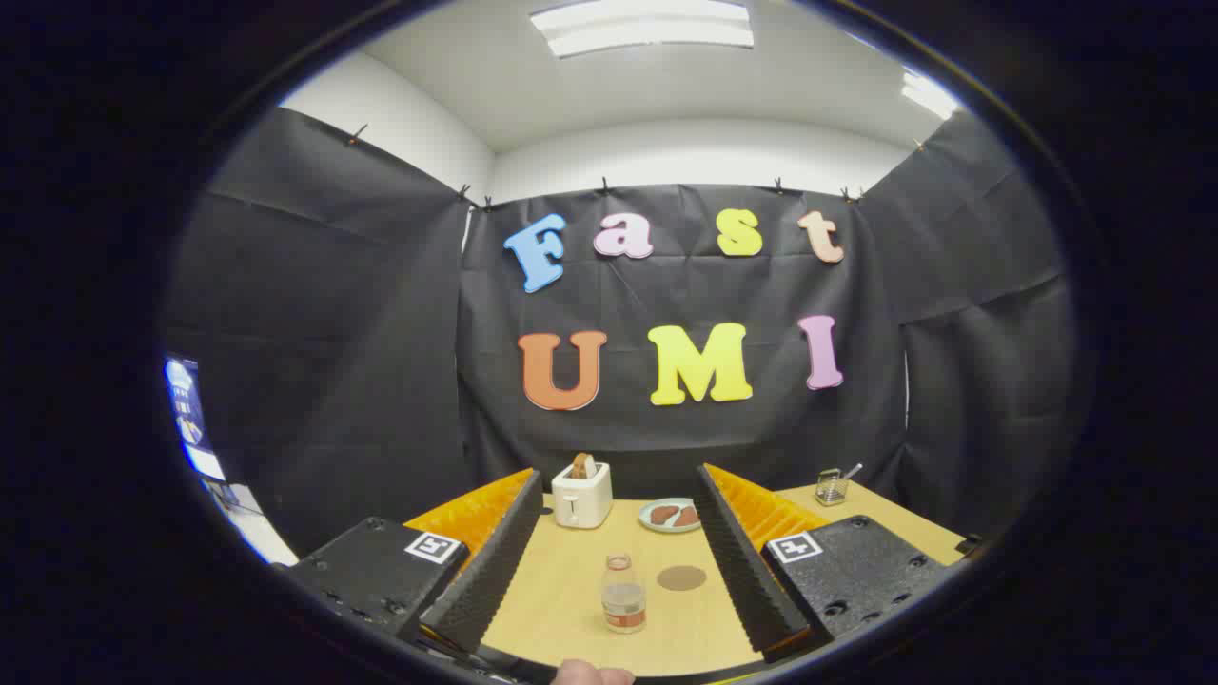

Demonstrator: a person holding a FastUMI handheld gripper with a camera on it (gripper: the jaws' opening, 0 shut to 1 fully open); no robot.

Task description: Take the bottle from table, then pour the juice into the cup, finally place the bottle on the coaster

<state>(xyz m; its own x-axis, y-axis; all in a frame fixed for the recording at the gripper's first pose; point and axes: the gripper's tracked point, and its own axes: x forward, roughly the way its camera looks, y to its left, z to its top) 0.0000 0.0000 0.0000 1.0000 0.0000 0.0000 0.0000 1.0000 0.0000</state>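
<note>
- Bottle (623, 596) stands upright on the wooden surface (552, 590), between the two fingers of the hand-held gripper (614, 557), touching neither.
- Hand-held gripper is spread wide open, holding nothing.
- Coaster (681, 577), round and brown, lies just beside the bottle, to its right.
- Plate (669, 515) with brown food sits beyond the coaster.
- Toaster (581, 495) with a slice in it stands beyond the bottle.
- Cup (832, 486), clear glass with a utensil in it, stands beyond the right finger.
</note>
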